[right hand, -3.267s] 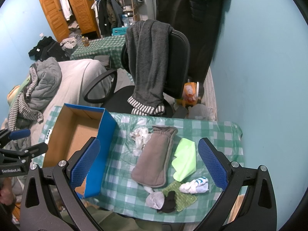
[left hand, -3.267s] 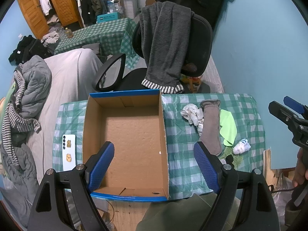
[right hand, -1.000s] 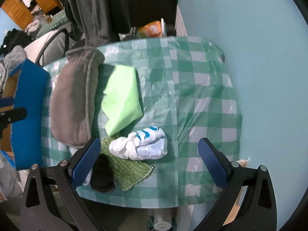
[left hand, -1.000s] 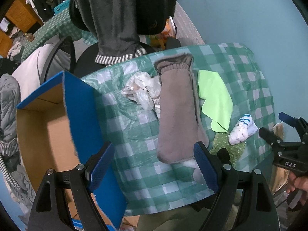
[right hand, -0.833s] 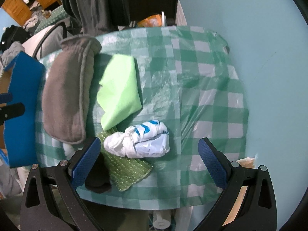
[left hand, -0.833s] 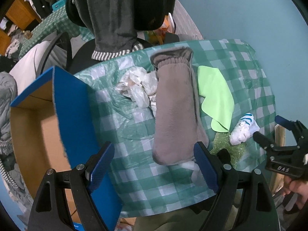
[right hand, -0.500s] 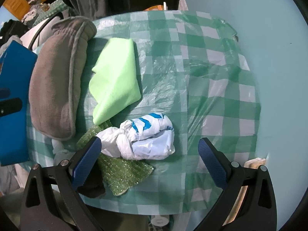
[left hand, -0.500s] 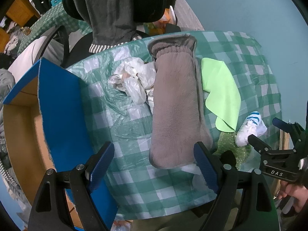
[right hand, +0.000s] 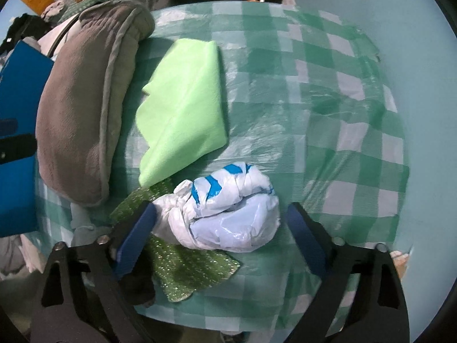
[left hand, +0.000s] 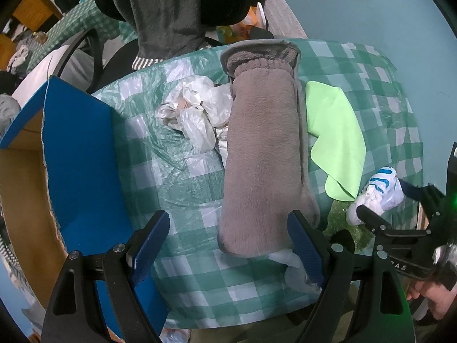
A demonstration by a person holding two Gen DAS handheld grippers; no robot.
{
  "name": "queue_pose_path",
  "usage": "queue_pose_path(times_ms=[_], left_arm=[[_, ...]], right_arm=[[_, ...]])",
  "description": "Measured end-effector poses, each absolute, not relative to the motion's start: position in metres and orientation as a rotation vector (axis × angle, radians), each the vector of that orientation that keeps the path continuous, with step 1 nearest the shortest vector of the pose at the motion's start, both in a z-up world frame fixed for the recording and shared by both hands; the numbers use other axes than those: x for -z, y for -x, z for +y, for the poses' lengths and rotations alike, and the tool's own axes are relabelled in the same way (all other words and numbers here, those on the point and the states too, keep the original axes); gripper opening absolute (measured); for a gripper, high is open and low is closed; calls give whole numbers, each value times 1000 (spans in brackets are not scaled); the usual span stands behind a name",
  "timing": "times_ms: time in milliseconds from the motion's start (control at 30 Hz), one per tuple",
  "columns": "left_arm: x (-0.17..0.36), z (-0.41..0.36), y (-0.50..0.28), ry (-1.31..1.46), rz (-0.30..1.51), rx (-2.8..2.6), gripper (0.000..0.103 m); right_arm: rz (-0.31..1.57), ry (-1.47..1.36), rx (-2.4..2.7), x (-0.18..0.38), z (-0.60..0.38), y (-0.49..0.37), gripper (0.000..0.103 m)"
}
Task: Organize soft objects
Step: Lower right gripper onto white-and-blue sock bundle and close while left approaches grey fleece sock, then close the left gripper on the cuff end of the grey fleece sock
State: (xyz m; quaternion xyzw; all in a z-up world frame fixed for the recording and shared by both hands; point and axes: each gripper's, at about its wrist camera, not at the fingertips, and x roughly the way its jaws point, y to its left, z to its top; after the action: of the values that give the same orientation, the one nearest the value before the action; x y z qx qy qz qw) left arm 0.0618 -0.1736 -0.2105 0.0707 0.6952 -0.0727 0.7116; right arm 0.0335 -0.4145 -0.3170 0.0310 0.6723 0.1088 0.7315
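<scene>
On the green-checked table (right hand: 328, 114) lie a long grey fleece mitten (left hand: 262, 154), a lime green cloth (right hand: 185, 108) and a knotted white-and-blue plastic bag (right hand: 228, 217). That bag rests on a glittery green cloth (right hand: 188, 271). My right gripper (right hand: 222, 225) points down with the bag between its jaws, which are closing. The left pad touches the bag's tail, while the right pad stands clear of it. My left gripper (left hand: 228, 237) hangs open above the mitten's near end, holding nothing. The right gripper (left hand: 382, 197) also shows in the left wrist view, astride the bag.
A cardboard box with blue outer walls (left hand: 80, 157) stands open at the table's left. Crumpled clear plastic bags (left hand: 197, 114) lie between the box and the mitten. A dark office chair draped with a grey garment (left hand: 171, 14) stands behind. The blue wall (right hand: 414, 57) borders the right side.
Both grippers have sunk closer to the table. The right gripper's jaws have narrowed around the white-and-blue bag. The left gripper has come over the mitten's near end.
</scene>
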Motion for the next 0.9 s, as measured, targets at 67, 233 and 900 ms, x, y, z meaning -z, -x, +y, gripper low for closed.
queue_pose_path(times_ms=[67,233,900], left_arm=[[211,-174,-63,-152,1542,158,86],[218,-175,-71,-137,1544,144,86],[246,-180,-80,3,1584,153,57]], right_arm=[[1483,-71,-267,318,-411,-37,81],[1466,-34,-285,309,-408,-38,70],[1423,-36,-305,275,-408,-63,67]])
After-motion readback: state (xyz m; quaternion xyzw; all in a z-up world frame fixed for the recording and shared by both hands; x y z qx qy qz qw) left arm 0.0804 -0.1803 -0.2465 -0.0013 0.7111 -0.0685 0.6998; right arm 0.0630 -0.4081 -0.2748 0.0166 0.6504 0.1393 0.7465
